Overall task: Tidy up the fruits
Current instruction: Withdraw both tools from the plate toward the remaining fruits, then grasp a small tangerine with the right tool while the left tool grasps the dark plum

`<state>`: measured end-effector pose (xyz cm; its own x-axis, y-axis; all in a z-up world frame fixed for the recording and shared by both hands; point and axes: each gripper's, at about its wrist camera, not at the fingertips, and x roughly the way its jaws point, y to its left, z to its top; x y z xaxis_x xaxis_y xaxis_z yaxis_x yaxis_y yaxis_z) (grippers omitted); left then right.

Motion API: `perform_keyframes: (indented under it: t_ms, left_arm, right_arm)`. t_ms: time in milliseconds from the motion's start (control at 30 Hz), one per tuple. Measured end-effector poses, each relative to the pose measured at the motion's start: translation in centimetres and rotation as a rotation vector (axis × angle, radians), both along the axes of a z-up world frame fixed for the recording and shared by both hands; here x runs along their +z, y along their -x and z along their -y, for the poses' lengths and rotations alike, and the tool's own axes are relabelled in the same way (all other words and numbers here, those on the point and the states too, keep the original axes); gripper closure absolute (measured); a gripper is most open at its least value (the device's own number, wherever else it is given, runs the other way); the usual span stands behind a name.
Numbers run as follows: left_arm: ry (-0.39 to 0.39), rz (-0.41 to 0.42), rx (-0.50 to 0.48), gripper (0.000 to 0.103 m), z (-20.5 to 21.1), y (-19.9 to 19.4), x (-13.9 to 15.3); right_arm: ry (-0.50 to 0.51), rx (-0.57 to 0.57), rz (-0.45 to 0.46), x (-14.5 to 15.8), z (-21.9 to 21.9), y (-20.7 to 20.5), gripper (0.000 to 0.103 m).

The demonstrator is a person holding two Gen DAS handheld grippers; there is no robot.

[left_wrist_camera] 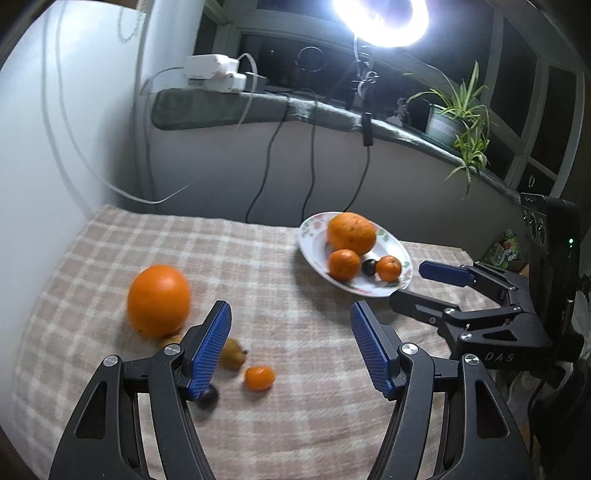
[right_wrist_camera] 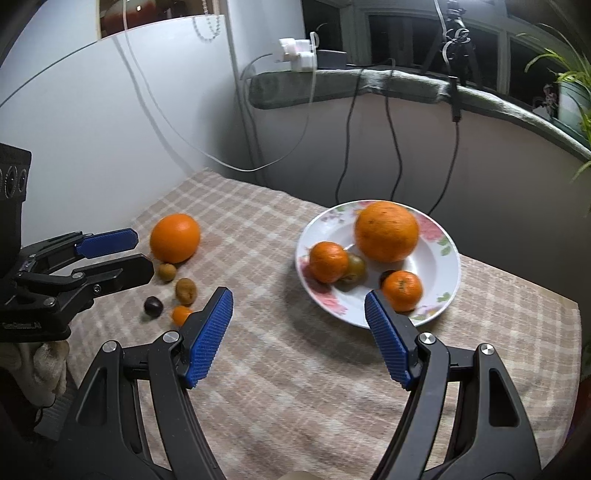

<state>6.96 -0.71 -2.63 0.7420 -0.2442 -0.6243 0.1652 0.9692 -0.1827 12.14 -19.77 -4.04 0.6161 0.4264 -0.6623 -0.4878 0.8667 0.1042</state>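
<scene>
- Left gripper (left_wrist_camera: 291, 347): jaws spread wide, nothing between the blue pads; it hangs over the checked tablecloth (left_wrist_camera: 288, 424) near the table's front-left area.
- Right gripper (right_wrist_camera: 299, 336): jaws spread wide, empty; it hangs over the cloth just in front of the plate (right_wrist_camera: 439, 266).
- Loose fruit beside the left gripper: 1 small kumquat-like orange fruit (left_wrist_camera: 259, 377), 1 brownish fruit (left_wrist_camera: 232, 353) just behind it, 1 dark round fruit (left_wrist_camera: 208, 397) partly hidden by the left finger.
- 1 large orange (left_wrist_camera: 159, 301) lies further toward the left edge of the table, with 1 more small brown fruit (right_wrist_camera: 167, 272) touching or just beside it.
- The floral plate sits toward the back-right corner of the table.
- Plate contents: 1 large orange (right_wrist_camera: 386, 230), 2 tangerines (right_wrist_camera: 328, 261) (right_wrist_camera: 402, 290), 1 greenish-brown fruit (right_wrist_camera: 355, 267), 1 dark fruit (left_wrist_camera: 368, 266) between the tangerines.
- Behind the table: a sill with a potted spider plant (left_wrist_camera: 458, 118), chargers (left_wrist_camera: 214, 72), hanging cables, and a lit ring light (left_wrist_camera: 380, 18).
</scene>
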Motion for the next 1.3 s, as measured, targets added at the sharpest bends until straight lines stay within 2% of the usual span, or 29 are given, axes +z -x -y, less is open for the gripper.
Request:
perform_keyframes:
  t_ms: [367, 700, 767, 933, 1033, 1200, 1300]
  left_arm:
    - [0.009, -0.043, 0.084, 0.037, -4.8, 2.4, -1.6]
    - [0.022, -0.107, 0.11, 0.048, -6.6, 3.7, -4.0]
    - [0.021, -0.115, 0.102, 0.051, -6.4, 3.8, -4.4]
    - [0.015, -0.14, 0.079, 0.059, -5.9, 3.5, -5.4]
    - [0.008, -0.154, 0.071, 0.063, -5.6, 3.3, -6.0]
    - [0.001, -0.176, 0.067, 0.067, -5.7, 2.7, -6.7]
    - [-0.01, -0.184, 0.065, 0.069, -5.7, 2.2, -7.0]
  right_arm:
    - [-0.009, 0.082, -0.029, -0.5, -3.1, 0.3, 0.026]
    - [-0.003, 0.15, -0.056, -1.6, -5.5, 0.7, 0.028]
    - [0.004, 0.169, -0.062, -2.0, -6.0, 0.9, 0.033]
    - [0.022, 0.213, -0.075, -2.8, -7.2, 1.3, 0.036]
    - [0.036, 0.236, -0.088, -3.3, -7.8, 1.4, 0.047]
    - [0.046, 0.277, -0.12, -4.3, -8.9, 1.5, 0.05]
    - [0.054, 0.302, -0.138, -4.8, -9.6, 1.5, 0.058]
